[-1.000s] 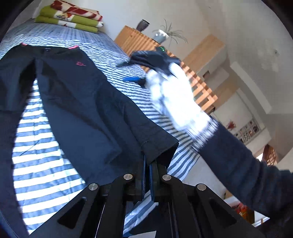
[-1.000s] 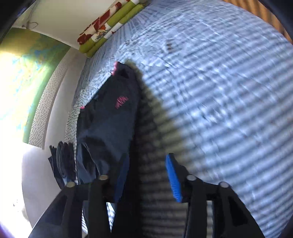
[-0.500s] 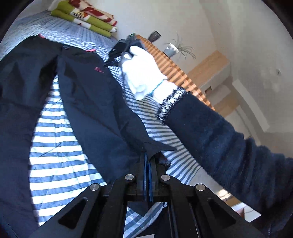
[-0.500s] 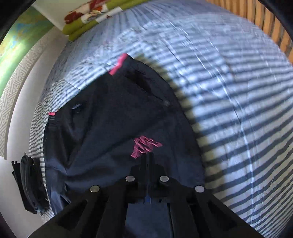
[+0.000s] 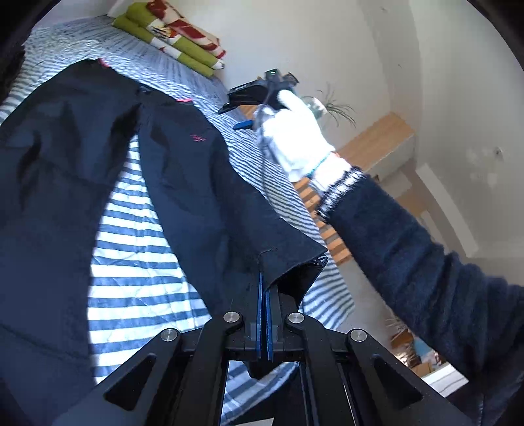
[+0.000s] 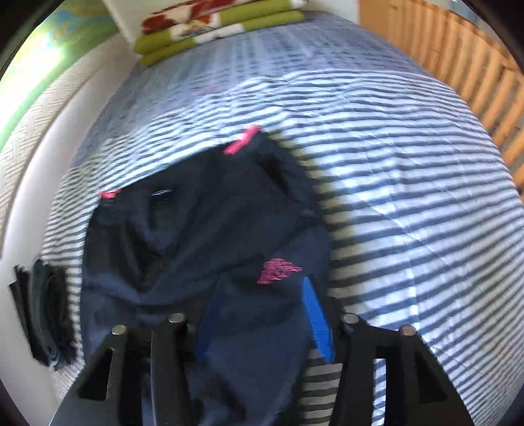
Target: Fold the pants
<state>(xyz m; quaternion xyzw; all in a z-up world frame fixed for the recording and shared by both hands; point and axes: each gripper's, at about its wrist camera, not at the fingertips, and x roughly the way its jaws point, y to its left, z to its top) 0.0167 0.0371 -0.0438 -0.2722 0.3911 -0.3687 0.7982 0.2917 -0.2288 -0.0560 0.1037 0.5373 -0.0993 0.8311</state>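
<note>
Dark navy pants (image 5: pixel 196 183) lie spread on the striped bed, waistband at the far end. My left gripper (image 5: pixel 264 285) is shut on the hem of the right-hand leg, and the cuff drapes over its fingertips. A white-gloved hand holds my right gripper (image 5: pixel 244 125) above the bed beside the hip of the pants. In the right wrist view, the right gripper (image 6: pixel 262 308) points down at the pants (image 6: pixel 196 236) just below the pink logo (image 6: pixel 278 270). Its jaws are opening, with the blue pads (image 6: pixel 314 318) apart over the fabric and not pressing it.
The blue-and-white striped bed cover (image 5: pixel 137 262) fills most of the view. Folded green and red blankets (image 6: pixel 213 23) lie at the head of the bed. A wooden slatted frame (image 6: pixel 458 59) runs along the right side. A dark folded pile (image 6: pixel 42 311) sits at the left edge.
The right gripper swung over from bare bed to the hip of the pants. Its jaws were apart, then shut, and now stand apart again. The left gripper stayed shut on the hem and shifted sideways.
</note>
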